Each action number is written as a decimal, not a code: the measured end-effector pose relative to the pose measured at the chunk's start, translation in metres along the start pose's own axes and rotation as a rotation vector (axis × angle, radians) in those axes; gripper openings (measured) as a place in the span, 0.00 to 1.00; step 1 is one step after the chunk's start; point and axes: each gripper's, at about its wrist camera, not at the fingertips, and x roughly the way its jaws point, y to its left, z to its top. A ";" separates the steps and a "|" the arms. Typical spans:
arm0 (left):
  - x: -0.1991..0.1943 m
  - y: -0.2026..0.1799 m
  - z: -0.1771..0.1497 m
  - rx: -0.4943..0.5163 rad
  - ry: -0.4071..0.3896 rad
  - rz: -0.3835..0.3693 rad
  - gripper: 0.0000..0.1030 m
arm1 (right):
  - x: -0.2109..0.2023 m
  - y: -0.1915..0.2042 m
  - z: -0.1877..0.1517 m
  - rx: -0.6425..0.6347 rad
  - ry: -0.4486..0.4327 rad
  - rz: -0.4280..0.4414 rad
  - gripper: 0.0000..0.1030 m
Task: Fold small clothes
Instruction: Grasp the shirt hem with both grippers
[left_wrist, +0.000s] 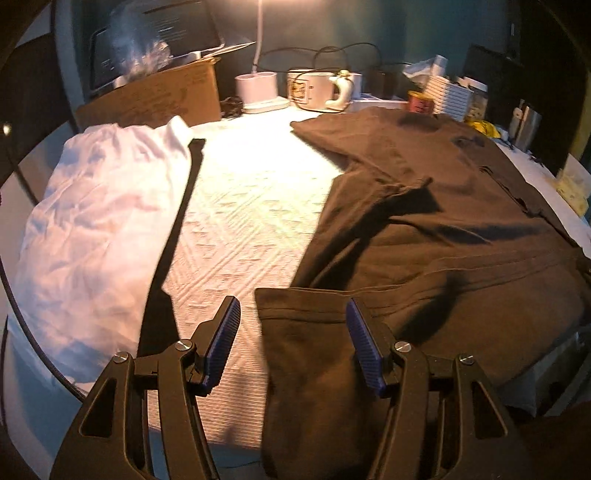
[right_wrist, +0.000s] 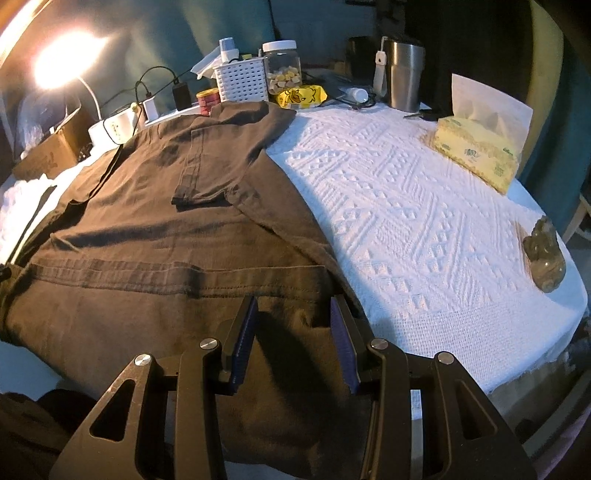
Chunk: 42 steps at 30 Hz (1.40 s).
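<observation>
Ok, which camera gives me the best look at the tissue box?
The right wrist view. The tissue box sits whole on the white tablecloth at the far right, a tissue standing up from it. The left wrist view catches only a blurred yellowish sliver at its right edge, too cropped to identify.

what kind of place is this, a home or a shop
Most likely a home: a cluttered table under a white textured tablecloth, with a tissue box, a snack jar and a lit desk lamp crowded behind the brown shirt.
</observation>
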 end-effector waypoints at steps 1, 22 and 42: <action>0.001 0.002 -0.001 -0.006 0.002 -0.008 0.58 | 0.000 0.001 -0.001 -0.005 -0.002 -0.004 0.42; -0.010 -0.012 -0.004 0.043 -0.080 -0.092 0.06 | -0.017 0.006 0.004 -0.014 -0.071 0.007 0.07; -0.046 0.003 0.020 -0.001 -0.208 -0.106 0.05 | -0.068 0.007 0.034 -0.008 -0.216 -0.012 0.06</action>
